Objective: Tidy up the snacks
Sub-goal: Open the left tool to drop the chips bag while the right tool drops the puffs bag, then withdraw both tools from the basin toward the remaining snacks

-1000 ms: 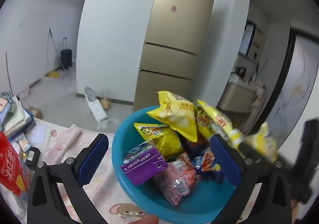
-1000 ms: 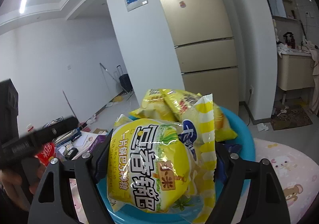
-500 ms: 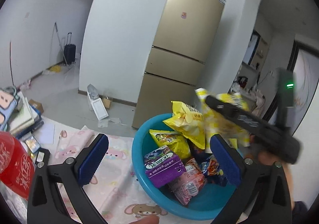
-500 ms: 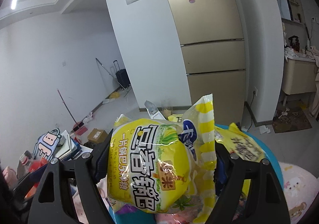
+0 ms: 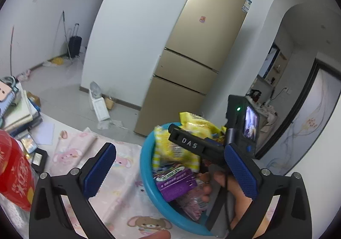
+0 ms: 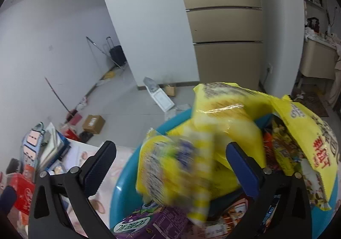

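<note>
Right wrist view, snack bag: yellow striped bag, blurred, sits btwn the right gripper fingers over the blue basin; pads not pressing on it, clear gap on the left side.
Right gripper: jaws just sprang wide apart w/ that bag btwn them; nothing clamped.
Same bag, left wrist view: yellow striped bag lies on top of the pile at the basin's near-left side, under the right gripper's black body marked "DAS".
Basin contents: purple box and pink packet low in front; more yellow chip bags piled at the back & right; a reddish-brown pack btwn them, label too small to read.
Right hand: bare fingers wrap the handle, over the basin's right part.
Left gripper: jaws wide, nothing btwn the blue pads; hovers just beside the basin, which shows partly btwn the fingers.
Table: pink cartoon-bear cloth under the basin.
Left edge: red snack pack close to cam; stack of books behind it.
Room: gold three-door fridge against the white wall; black suitcase in the far corner; cardboard box on the floor.
</note>
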`<state>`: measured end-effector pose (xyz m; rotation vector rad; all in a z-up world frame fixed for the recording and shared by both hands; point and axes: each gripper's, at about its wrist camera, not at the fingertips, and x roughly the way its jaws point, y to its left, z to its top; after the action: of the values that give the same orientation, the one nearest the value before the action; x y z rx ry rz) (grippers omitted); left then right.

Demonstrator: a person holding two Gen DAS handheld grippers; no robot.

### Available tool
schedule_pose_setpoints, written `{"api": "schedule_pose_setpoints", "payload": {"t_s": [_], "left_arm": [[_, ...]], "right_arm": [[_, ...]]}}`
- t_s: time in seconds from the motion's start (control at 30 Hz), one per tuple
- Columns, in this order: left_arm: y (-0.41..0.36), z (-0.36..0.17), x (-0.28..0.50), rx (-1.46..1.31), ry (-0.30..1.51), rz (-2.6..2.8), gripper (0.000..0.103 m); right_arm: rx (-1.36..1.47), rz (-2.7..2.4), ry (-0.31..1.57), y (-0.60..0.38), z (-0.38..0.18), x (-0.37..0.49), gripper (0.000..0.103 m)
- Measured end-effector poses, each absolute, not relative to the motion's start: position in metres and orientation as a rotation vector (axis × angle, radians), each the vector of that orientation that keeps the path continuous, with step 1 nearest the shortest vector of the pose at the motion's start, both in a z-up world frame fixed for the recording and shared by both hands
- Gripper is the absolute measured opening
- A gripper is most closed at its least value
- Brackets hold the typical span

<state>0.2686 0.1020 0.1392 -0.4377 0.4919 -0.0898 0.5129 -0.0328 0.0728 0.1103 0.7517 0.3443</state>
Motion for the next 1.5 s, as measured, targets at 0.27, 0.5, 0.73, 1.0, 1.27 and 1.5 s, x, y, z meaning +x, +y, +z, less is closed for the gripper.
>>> {"api": "schedule_pose_setpoints", "payload": {"t_s": [0.27,0.5,0.73,1.0,1.27,1.5], "left_arm": [[0.094,0.15,0.262,-0.396,0.465,-0.104,0.103],[0.074,0.184,0.233,-0.302,0.378,-0.13,0.103],[0.03,0.222,0.18,-0.176,0.301,-0.175,0.103],[-0.002,0.211,0.124,-0.07,0.267,-0.128,0.103],[-0.032,0.15,0.101,0.006,0.363,-0.203,0.103],[-0.039,0.094,0.112,0.004,0.484,-0.23,0.103]], "right_arm": [[0.138,0.367,0.644,-0.078,0.106,0.475,0.103],[0.132,0.38,0.433,-0.13,0.165,0.398,0.103],[0.071,0.398,0.235,-0.173,0.207,0.311,0.103],[0.018,0.332,0.216,-0.199,0.182,0.249,0.103],[0.065,0.318,0.231,-0.243,0.145,0.213,0.103],[0.053,0.304,0.32,-0.251,0.097,0.217,0.103]]}}
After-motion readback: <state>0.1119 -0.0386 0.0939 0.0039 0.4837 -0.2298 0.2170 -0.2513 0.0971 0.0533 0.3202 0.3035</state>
